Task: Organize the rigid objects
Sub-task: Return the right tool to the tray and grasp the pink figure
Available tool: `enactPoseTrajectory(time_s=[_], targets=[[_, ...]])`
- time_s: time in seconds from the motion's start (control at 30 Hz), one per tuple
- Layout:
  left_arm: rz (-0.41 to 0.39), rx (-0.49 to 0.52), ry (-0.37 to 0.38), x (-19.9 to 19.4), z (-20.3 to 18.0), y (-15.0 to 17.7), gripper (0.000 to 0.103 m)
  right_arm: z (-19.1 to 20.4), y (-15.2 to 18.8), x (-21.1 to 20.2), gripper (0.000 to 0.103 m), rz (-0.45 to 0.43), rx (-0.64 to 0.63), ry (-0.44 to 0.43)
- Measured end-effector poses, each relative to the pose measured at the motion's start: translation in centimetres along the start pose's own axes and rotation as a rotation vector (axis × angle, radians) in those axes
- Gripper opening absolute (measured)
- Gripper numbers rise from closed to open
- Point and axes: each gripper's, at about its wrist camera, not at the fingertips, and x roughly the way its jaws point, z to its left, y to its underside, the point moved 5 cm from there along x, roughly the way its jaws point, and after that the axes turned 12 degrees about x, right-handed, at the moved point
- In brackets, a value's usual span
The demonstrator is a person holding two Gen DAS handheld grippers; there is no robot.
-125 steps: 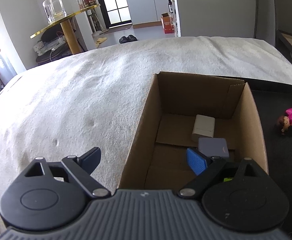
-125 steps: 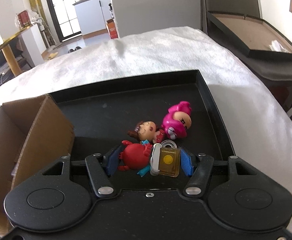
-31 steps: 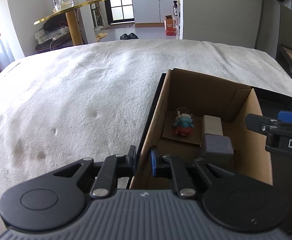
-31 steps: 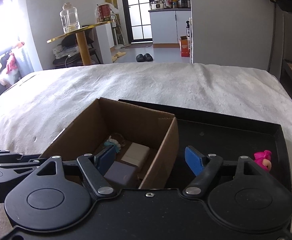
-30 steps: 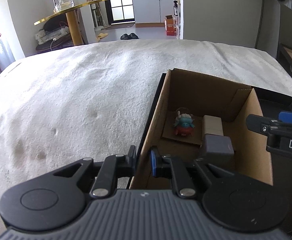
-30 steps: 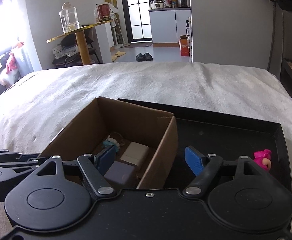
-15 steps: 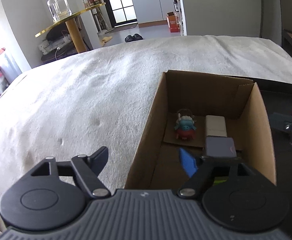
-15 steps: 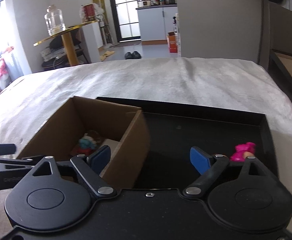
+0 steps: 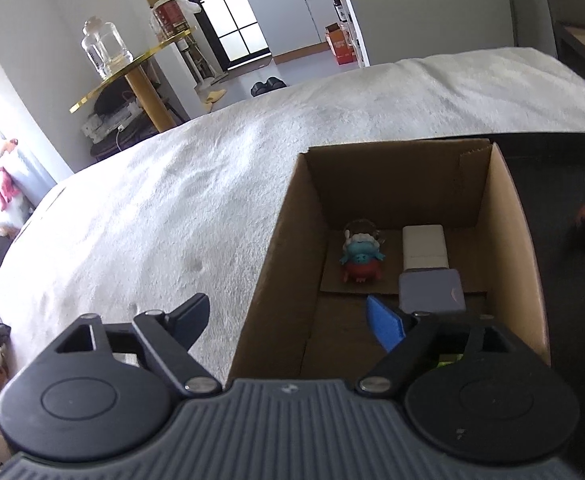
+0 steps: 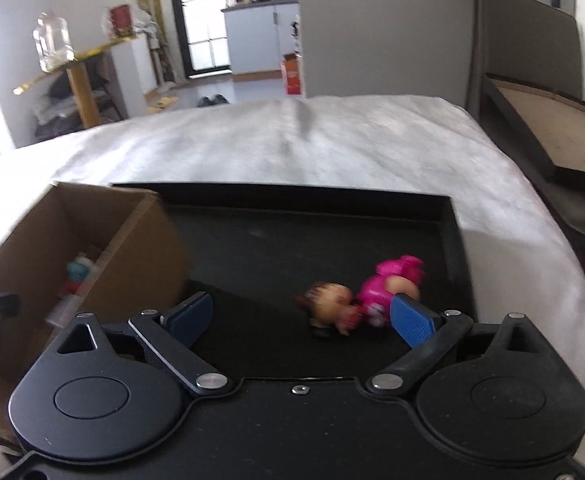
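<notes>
Both grippers (image 9: 288,320) (image 10: 302,318) angled down, opening.

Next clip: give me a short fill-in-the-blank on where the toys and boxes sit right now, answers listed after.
1. The red and blue figurine stands inside the ____ box.
2. The white box lies just beyond the ____ box.
3. The pink-haired doll lies on the black ____, beside the brown-haired doll.
4. The right gripper has its jaws opening with ____ between them.

Missing words: cardboard; purple; tray; nothing
</notes>
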Motion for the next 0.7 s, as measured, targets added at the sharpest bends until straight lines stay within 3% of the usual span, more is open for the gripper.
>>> enactPoseTrajectory(time_s=[0.27,0.7], targets=[[0.023,0.039,-0.027,0.3,-0.5,-0.1,0.088,-3.6,0.7,1.9,0.095,0.012,0.059,0.047],[0.038,0.072,-0.044,0.8,-1.3,-0.3,0.089,-6.2,-0.5,3.7,0.067,-0.025,0.118,0.040]])
